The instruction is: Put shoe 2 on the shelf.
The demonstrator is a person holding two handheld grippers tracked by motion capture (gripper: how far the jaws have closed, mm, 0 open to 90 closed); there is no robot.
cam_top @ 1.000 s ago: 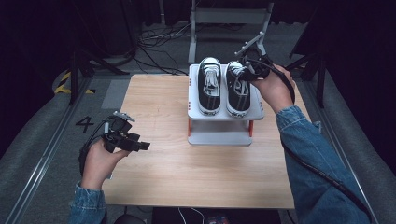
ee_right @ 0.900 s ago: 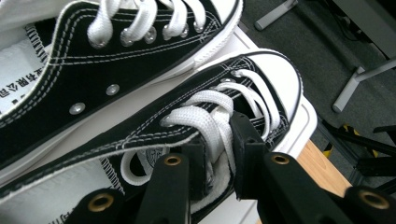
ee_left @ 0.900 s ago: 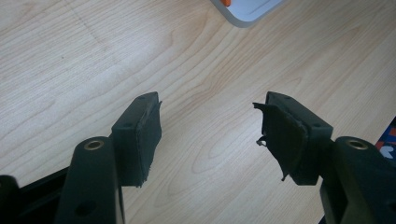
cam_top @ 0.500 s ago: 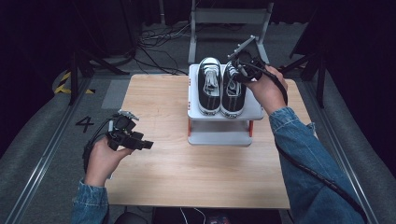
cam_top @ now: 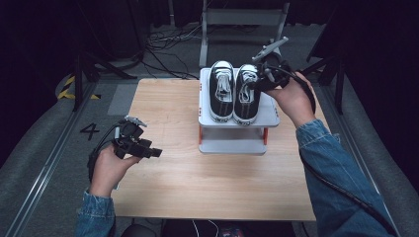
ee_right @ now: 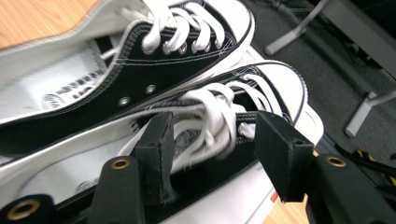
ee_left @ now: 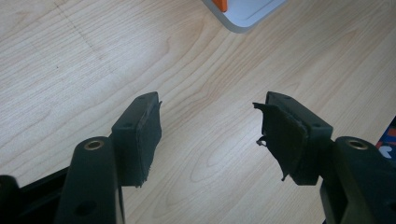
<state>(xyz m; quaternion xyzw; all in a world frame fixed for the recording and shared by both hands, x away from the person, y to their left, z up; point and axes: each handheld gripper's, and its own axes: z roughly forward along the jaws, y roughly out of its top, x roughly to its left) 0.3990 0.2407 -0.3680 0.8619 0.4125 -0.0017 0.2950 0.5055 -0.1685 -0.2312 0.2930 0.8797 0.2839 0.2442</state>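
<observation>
At the lower left of the high view, the left gripper (cam_top: 141, 148) hovered over the pale wooden surface (cam_top: 197, 182), its jaws spread wide and empty. Farther up, just right of centre, a pair of black canvas sneakers with white laces and toe caps (cam_top: 233, 91) sat side by side on top of a grey two-tier shoe rack with orange posts (cam_top: 237, 136). The right gripper (ee_right: 212, 135) reached over the right-hand sneaker (cam_top: 246, 94) — jaws parted on either side of its white laces (ee_right: 210, 116), not yet closed. The shoe looked light, with soft canvas and a stiffer rubber sole; the heel collar or sidewall would probably hold better than loose laces.
</observation>
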